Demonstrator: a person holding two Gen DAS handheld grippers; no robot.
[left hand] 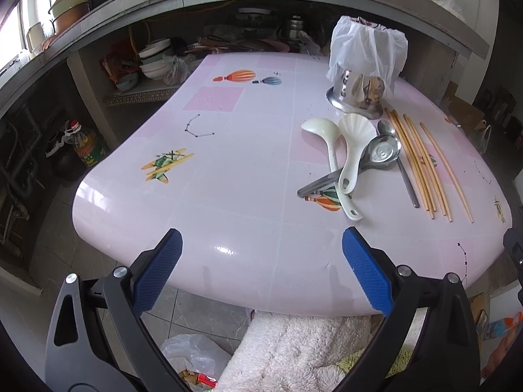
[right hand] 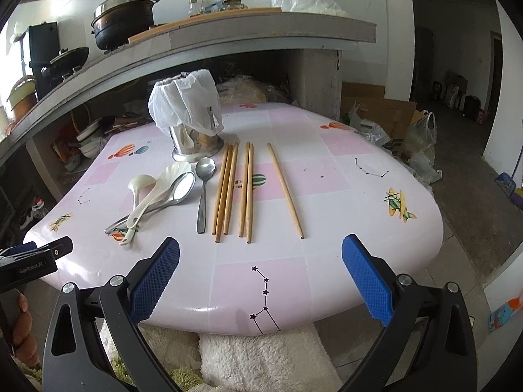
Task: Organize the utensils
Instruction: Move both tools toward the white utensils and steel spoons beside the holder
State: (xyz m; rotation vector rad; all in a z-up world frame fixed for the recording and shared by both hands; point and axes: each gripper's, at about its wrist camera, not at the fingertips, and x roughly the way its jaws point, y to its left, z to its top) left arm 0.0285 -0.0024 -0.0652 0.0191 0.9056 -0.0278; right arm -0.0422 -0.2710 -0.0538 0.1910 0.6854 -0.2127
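Note:
On the pink table (left hand: 228, 176) (right hand: 327, 176) lie several wooden chopsticks (left hand: 421, 163) (right hand: 248, 189), a small steel spoon (left hand: 387, 129) (right hand: 205, 179), a large steel spoon (left hand: 382, 153) (right hand: 179, 189), a white ladle (left hand: 322, 130) (right hand: 139, 184) and a white rice paddle (left hand: 354, 130) (right hand: 173, 171). Behind them stands a steel utensil holder (left hand: 359, 91) (right hand: 193, 145) with a white plastic bag (left hand: 369, 49) (right hand: 183, 104) over its top. My left gripper (left hand: 261, 251) and right gripper (right hand: 260, 254) both hover open and empty above the near table edge.
A concrete counter (right hand: 228, 32) with pots spans the back, with bowls (left hand: 153, 62) on shelves underneath. A white fluffy cushion (left hand: 294, 346) (right hand: 261, 359) sits below the table edge. Bags and boxes (right hand: 402, 130) crowd the floor on the right. The left gripper's body (right hand: 32, 261) shows at the left.

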